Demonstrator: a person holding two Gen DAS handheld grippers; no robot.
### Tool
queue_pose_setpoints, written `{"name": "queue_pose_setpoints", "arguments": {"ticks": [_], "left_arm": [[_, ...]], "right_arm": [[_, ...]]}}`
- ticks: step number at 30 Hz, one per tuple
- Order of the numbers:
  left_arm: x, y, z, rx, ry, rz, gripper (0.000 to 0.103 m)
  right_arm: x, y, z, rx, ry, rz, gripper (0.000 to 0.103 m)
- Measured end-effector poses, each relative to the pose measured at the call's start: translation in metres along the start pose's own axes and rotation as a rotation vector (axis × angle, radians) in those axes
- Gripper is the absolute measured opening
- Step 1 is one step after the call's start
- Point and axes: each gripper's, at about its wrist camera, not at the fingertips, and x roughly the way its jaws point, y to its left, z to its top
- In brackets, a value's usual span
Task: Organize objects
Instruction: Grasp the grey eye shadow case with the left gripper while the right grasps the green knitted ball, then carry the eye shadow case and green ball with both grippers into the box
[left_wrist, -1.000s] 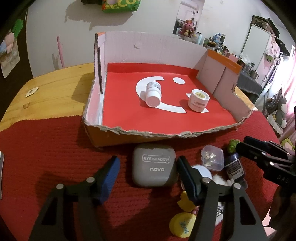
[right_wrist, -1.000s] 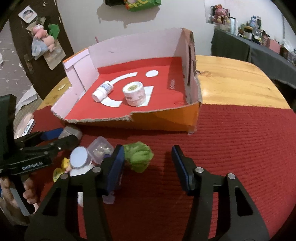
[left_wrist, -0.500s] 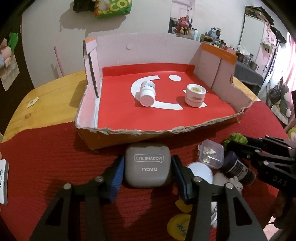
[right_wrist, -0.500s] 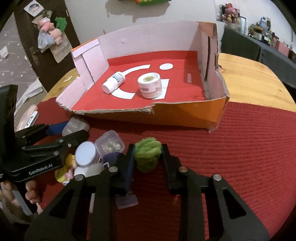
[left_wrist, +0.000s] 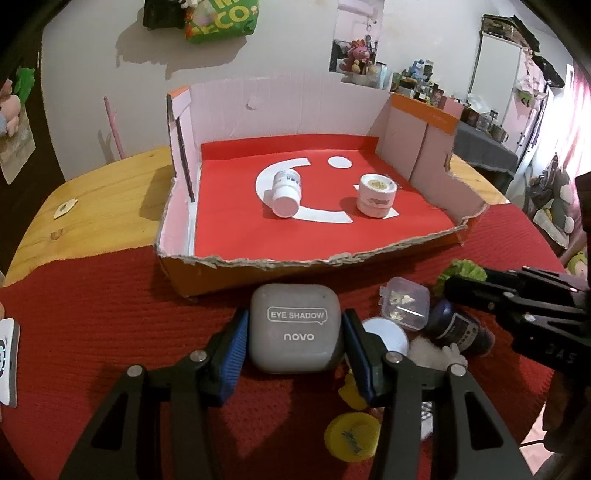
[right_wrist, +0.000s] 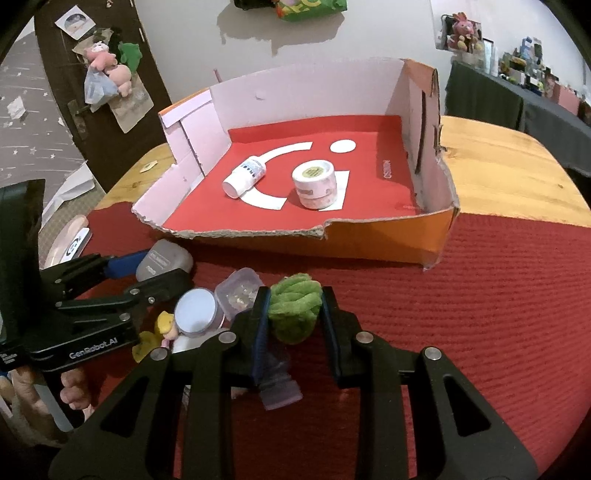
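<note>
Since the earlier frame both grippers have closed. Left gripper (left_wrist: 293, 341) clamps the eye-shadow case (left_wrist: 294, 332), right gripper (right_wrist: 294, 315) the green scrunchie (right_wrist: 294, 312), both just before the cardboard box (left_wrist: 258, 264). Grasp step; next, probably lift over its torn front rim.

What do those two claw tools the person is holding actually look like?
Both are black plastic. The left gripper and right gripper have flat fingers lined with blue pads, jointed by silver screws. White "GenRobot.AI" lettering marks the left one's side. No cables show.
</note>
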Motion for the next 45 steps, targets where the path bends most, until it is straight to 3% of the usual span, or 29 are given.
{"name": "queue_pose_setpoints", "arguments": {"ticks": [11,28,34,45], "left_arm": [[-0.033,-0.004,0.013,-0.002,-0.077,-0.061,0.052],[-0.029,-0.008,0.048,0.035,-0.112,-0.044,0.052],[-0.019,-0.007,0.063,0.056,-0.082,-0.054,0.052],[0.013,0.004,0.076,0.062,0.048,-0.115,0.052]], "right_arm": [[-0.045,0.022,0.026,-0.067,-0.124,0.060,0.025],[-0.033,0.014,0.053,-0.080,-0.111,0.069,0.025],[-0.018,0.008,0.064,-0.087,-0.066,0.071,0.025],[0.018,0.000,0.073,-0.102,0.062,0.068,0.025]]}}
